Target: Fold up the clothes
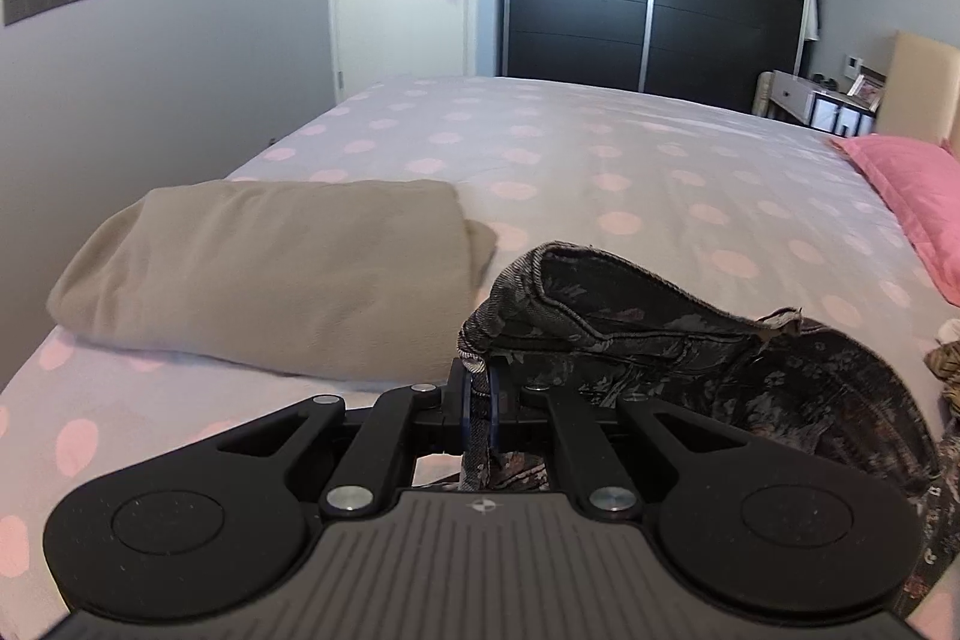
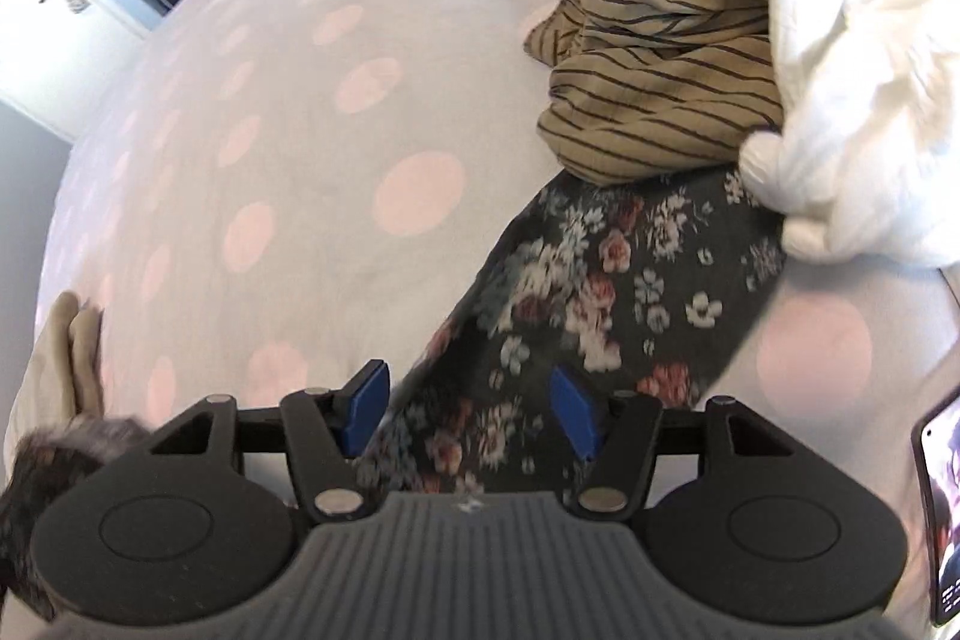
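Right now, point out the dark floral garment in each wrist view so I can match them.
Left wrist view: the dark floral garment is lower right, bunched, its edge pinched in the left gripper.
Right wrist view: it lies spread at lower centre, running under the open right gripper.
Shared landmark: the folded beige garment, at far left in the right view.

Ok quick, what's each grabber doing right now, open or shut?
Left gripper: shut on an edge of the dark floral garment.
Right gripper: open, holding nothing, above the same floral garment.
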The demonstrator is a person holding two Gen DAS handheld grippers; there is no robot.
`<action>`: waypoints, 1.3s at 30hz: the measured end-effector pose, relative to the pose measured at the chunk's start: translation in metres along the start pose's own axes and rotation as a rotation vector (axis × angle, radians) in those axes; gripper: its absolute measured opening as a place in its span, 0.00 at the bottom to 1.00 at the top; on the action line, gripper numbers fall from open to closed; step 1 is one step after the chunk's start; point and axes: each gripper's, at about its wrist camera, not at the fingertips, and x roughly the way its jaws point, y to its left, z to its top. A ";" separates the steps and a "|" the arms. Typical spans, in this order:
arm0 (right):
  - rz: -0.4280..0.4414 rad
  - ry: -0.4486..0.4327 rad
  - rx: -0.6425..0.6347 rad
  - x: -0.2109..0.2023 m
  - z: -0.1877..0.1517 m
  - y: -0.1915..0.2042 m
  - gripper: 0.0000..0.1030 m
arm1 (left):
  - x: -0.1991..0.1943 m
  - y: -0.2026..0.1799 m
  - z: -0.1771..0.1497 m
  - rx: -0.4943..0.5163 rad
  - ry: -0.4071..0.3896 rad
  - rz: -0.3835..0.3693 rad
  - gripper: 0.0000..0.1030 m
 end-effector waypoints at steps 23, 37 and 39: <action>0.001 -0.235 -0.112 -0.018 0.025 0.032 0.03 | -0.027 0.041 0.005 -0.157 -0.126 0.096 0.03; 0.111 -0.502 -0.111 -0.177 -0.069 -0.038 0.03 | -0.116 0.121 -0.010 -0.451 -0.208 0.181 0.02; 0.098 -0.412 -0.090 -0.162 -0.090 -0.054 0.03 | -0.121 0.130 -0.023 -0.465 -0.179 0.212 0.02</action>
